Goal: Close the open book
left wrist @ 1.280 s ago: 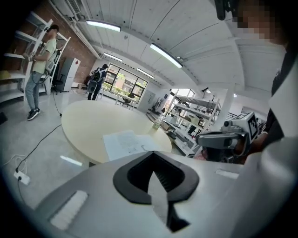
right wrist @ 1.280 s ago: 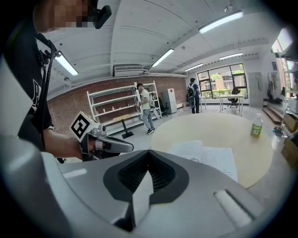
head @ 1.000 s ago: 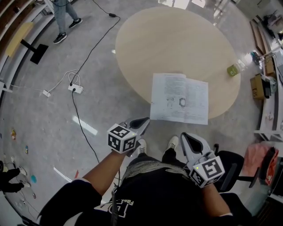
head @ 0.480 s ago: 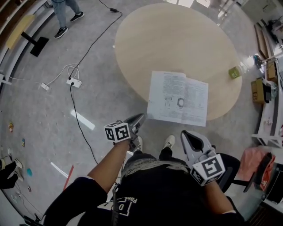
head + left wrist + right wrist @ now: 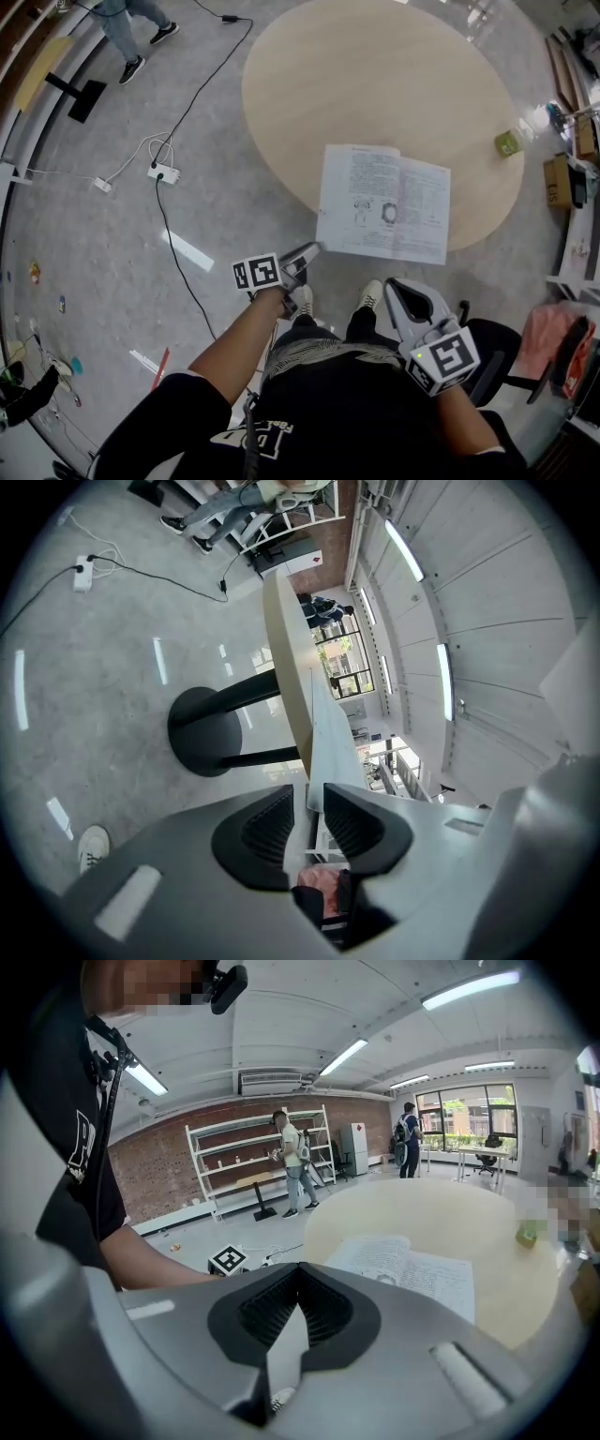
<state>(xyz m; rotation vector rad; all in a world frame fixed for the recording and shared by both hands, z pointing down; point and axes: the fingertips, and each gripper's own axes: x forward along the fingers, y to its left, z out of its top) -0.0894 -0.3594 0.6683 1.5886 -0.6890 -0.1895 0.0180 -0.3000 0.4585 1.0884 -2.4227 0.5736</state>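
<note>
Closest to us, the right gripper (image 5: 392, 286) (image 5: 298, 1271) hangs above our lap. Its grey moulded jaws are pressed together at the tips with nothing between them, and behind the tips the black ribbed pads (image 5: 323, 1312) leave only a wedge-shaped hollow. The left gripper (image 5: 309, 253) (image 5: 314, 794) reaches forward past our pale shoe (image 5: 302, 302), its jaws a narrow slit apart. Its tips sit at the near left corner of the open book (image 5: 384, 202) (image 5: 326, 738) (image 5: 412, 1269). In the left gripper view that corner's thin pale edge runs down into the slit between the ribbed pads (image 5: 267, 827); we cannot tell whether they touch it.

The book lies flat and spread, its matte white pages up, dense with print and a few small figures. It rests at the near edge of the round table (image 5: 375, 75) (image 5: 284, 649) (image 5: 441, 1206), with its near left corner overhanging the rim. The tabletop is smooth and pale, like light wood, on a black pedestal with a round base (image 5: 199, 733). A small green thing (image 5: 507, 142) (image 5: 528, 1233) sits by the table's right edge, well apart from the book.

Around us the floor (image 5: 84, 234) is glossy grey concrete. To our right is a black office chair (image 5: 492, 337). To our left, a white power strip (image 5: 162, 173) trails a black cable (image 5: 202, 89). Farther off stand a person's legs (image 5: 127, 33), white metal shelving (image 5: 244, 1147) and a brick wall (image 5: 169, 1171).
</note>
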